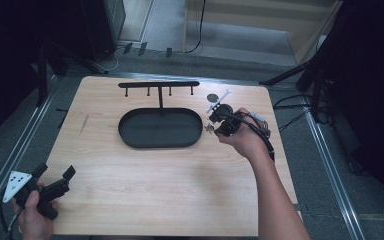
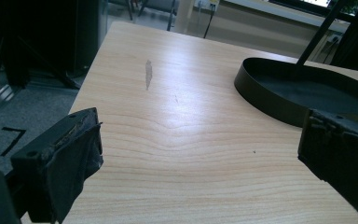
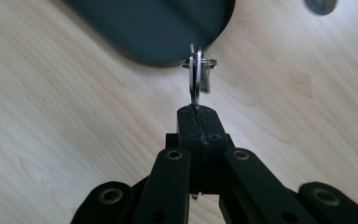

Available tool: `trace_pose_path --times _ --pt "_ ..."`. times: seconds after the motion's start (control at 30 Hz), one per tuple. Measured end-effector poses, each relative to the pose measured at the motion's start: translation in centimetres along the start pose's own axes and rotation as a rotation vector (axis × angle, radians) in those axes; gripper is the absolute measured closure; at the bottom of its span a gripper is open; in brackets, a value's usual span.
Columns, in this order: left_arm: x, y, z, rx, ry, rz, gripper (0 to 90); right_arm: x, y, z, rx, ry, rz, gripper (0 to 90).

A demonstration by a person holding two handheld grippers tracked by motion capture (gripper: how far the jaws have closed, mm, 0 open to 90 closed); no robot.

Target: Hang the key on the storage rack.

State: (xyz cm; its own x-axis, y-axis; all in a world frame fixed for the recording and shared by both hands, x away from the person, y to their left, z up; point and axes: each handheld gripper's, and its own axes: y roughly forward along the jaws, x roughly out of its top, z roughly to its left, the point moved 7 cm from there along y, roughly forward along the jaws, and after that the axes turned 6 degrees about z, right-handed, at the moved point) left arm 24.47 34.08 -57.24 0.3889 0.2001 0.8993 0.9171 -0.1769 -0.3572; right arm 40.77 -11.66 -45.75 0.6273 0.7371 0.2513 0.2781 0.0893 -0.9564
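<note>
Right gripper view shows the right gripper (image 3: 196, 109) fingers pinching keys (image 3: 197, 70) by a thin edge, which could slip free; left gripper (image 2: 200, 154) fingers spread.

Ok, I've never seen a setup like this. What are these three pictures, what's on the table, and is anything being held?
No robot here: a person holds a two-jaw gripper in each hand at a wooden table.

The high view looks down from above the person's side. The left gripper rests near the table's near left corner. The right gripper is right of a black oval tray, which has a post and a bar of hooks behind it.

The other two pictures come from cameras riding on the grippers, looking along their jaws. In the left gripper view the jaws stand wide apart with nothing between them, and the tray lies ahead. In the right gripper view the jaws are shut on a small metal ring with keys, held above the table beside the tray's edge. A dark round spot lies near the table's far side.
</note>
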Motion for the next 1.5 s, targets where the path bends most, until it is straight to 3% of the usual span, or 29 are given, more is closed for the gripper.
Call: trace_pose_path --times 0.13,0.37,0.6,0.87,1.03,1.23,1.5 --pt "0.0 0.1 -0.1 0.006 0.008 0.011 0.0 1.9 -1.0 -0.4 -0.027 0.033 -0.012 90.0" --pt "0.0 0.3 -0.2 0.014 0.021 0.022 0.0 4.4 -1.8 -0.7 -0.032 0.039 -0.039 90.0" --pt "0.0 0.3 -0.2 0.009 0.017 0.025 0.0 7.2 -2.0 0.3 -0.012 -0.008 -0.055 90.0" --pt "0.0 0.4 -0.2 0.007 0.017 0.029 0.0 10.4 -3.7 0.5 -0.037 -0.025 -0.108 90.0" --pt "0.0 0.3 -0.2 0.004 0.012 0.027 0.0 10.7 -3.9 0.1 -0.044 -0.014 -0.104 90.0" --pt "0.0 0.3 -0.1 -0.001 0.009 0.024 0.0 10.2 -3.9 -1.3 -0.068 0.020 -0.103 90.0" --pt "0.0 0.3 -0.1 -0.002 0.010 0.025 0.0 9.7 -3.7 -1.9 -0.075 0.033 -0.109 90.0"
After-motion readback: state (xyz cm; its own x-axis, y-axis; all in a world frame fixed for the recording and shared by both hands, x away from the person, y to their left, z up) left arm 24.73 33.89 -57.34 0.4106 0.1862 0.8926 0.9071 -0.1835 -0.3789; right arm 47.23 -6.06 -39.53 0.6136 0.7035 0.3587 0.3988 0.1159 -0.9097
